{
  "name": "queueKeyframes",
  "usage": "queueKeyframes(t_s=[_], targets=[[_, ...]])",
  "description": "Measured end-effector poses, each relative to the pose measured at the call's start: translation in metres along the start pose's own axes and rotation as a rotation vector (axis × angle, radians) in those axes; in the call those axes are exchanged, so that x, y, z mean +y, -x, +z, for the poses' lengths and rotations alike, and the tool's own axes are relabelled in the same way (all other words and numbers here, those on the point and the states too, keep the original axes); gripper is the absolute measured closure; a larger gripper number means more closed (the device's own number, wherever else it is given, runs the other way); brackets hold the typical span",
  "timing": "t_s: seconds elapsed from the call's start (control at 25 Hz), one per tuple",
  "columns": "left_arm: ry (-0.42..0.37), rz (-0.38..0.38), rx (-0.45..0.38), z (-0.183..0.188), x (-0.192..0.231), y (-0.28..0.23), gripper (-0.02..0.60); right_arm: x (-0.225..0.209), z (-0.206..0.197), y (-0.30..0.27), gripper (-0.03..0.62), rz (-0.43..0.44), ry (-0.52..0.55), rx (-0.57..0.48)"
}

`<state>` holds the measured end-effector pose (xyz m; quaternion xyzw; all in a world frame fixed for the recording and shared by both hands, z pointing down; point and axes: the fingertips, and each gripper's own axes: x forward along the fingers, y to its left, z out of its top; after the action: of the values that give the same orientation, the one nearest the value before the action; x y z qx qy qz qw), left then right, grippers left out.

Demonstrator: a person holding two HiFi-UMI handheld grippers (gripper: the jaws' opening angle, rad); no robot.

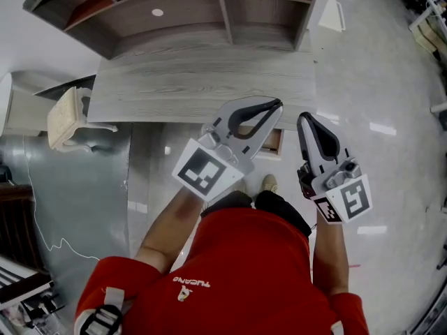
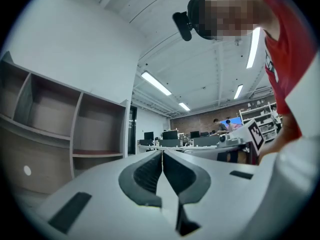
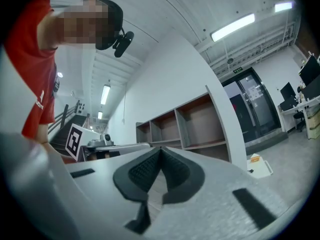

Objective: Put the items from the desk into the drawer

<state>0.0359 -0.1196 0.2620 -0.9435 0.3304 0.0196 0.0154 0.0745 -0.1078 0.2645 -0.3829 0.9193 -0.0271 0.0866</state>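
Observation:
The grey wooden desk (image 1: 174,82) lies below me and I see no loose items on its top. Under its front edge a small brown-lined box (image 1: 274,142) sticks out; I cannot tell whether it is the drawer. My left gripper (image 1: 277,104) hangs over the desk's front right edge, jaws shut with nothing between them (image 2: 162,152). My right gripper (image 1: 304,117) is beside it over the floor, also shut and empty (image 3: 160,149). Both point up and forward, at the shelf unit and the ceiling.
A shelf unit (image 1: 174,9) with open compartments (image 3: 192,124) stands on the desk's back. A cream chair (image 1: 64,117) is at the desk's left end. A white flat thing (image 1: 334,16) lies on the glossy floor to the right. Office desks with monitors (image 2: 170,136) fill the far room.

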Motion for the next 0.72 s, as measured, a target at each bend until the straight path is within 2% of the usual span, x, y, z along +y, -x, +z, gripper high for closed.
queueKeyframes(t_s=[0.32, 0.72], targets=[[-0.024, 0.014, -0.037, 0.023, 0.000, -0.006, 0.574, 0.000, 0.019, -0.001, 0.591, 0.030, 0.018, -0.040], [-0.011, 0.028, -0.047, 0.024, 0.002, -0.009, 0.574, -0.002, 0.024, -0.004, 0.591, 0.042, 0.037, -0.053]])
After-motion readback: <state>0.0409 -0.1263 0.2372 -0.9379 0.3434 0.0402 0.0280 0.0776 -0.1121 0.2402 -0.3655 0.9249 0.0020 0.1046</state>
